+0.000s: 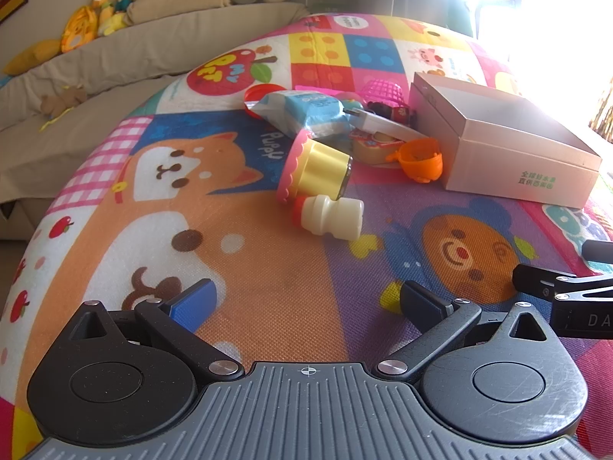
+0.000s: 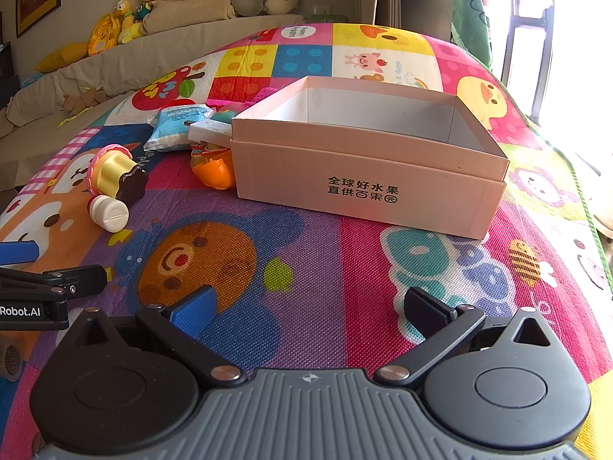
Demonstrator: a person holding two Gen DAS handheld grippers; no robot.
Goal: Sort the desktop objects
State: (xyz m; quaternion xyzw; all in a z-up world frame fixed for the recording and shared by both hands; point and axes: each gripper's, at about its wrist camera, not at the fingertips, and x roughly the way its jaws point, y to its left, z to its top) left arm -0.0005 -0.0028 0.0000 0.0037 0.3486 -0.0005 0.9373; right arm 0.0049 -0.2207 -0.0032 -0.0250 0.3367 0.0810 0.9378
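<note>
A pile of small toys lies on a colourful play mat [image 1: 268, 268]. Nearest is a white toy bottle [image 1: 329, 216] on its side, touching a yellow and pink toy cupcake [image 1: 312, 168]. Behind them lie a blue packet [image 1: 302, 109], an orange toy cup [image 1: 419, 161] and a pink basket [image 1: 383, 92]. An open pink cardboard box [image 2: 367, 184] stands to the right, and its inside looks bare. My left gripper [image 1: 306, 301] is open, low over the mat, short of the bottle. My right gripper [image 2: 308, 308] is open too, in front of the box. The bottle [image 2: 109, 212] and cupcake [image 2: 115, 174] show at the left in the right wrist view.
A beige sofa [image 1: 115, 57] with plush toys and cushions runs along the back left. Bright window light washes out the far right. The right gripper's tip [image 1: 555, 287] shows at the left view's right edge, and the left gripper's tip [image 2: 57, 283] at the right view's left edge.
</note>
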